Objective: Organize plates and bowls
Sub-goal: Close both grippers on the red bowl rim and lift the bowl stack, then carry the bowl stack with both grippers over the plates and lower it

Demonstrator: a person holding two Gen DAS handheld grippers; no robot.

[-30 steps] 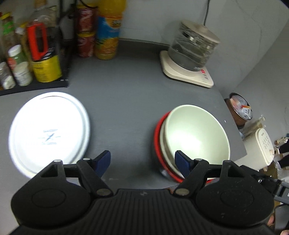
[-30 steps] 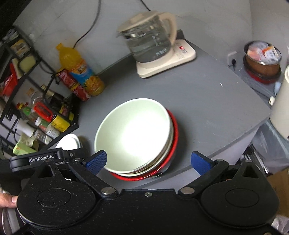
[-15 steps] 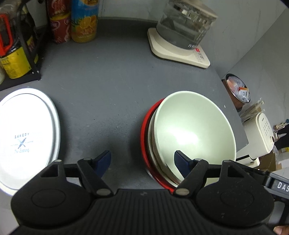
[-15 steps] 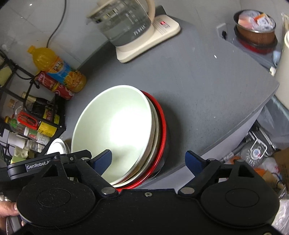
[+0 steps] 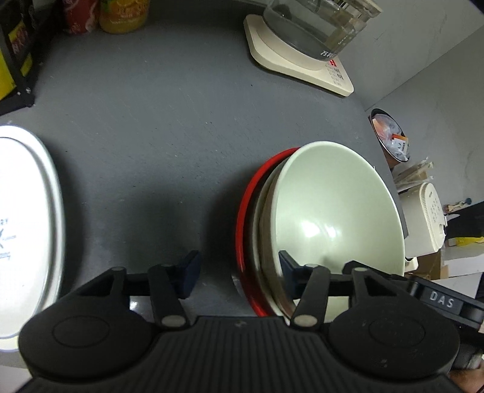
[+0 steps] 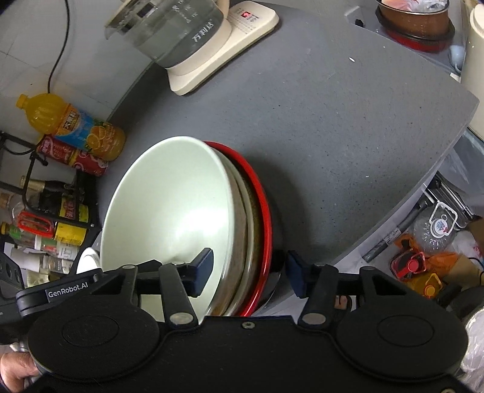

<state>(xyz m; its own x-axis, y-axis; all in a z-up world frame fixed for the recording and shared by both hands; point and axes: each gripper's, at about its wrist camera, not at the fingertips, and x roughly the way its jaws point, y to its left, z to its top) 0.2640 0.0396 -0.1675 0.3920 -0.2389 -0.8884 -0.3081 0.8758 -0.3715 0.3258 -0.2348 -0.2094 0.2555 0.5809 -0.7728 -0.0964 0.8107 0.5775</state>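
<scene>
Both grippers reach for the bowl stack (image 5: 329, 217) near the worktop (image 5: 157, 127) edge. The left gripper (image 5: 237, 270) and right gripper (image 6: 249, 272), half open, have just been closing around its rims, not squeezing yet. Next: pinch and lift.

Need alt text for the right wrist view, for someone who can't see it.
The right gripper, jaws just closing, straddles the near rim of a stack of bowls: a pale green bowl on top, a red one lowest. Behind on the grey counter stands a glass kettle.
</scene>
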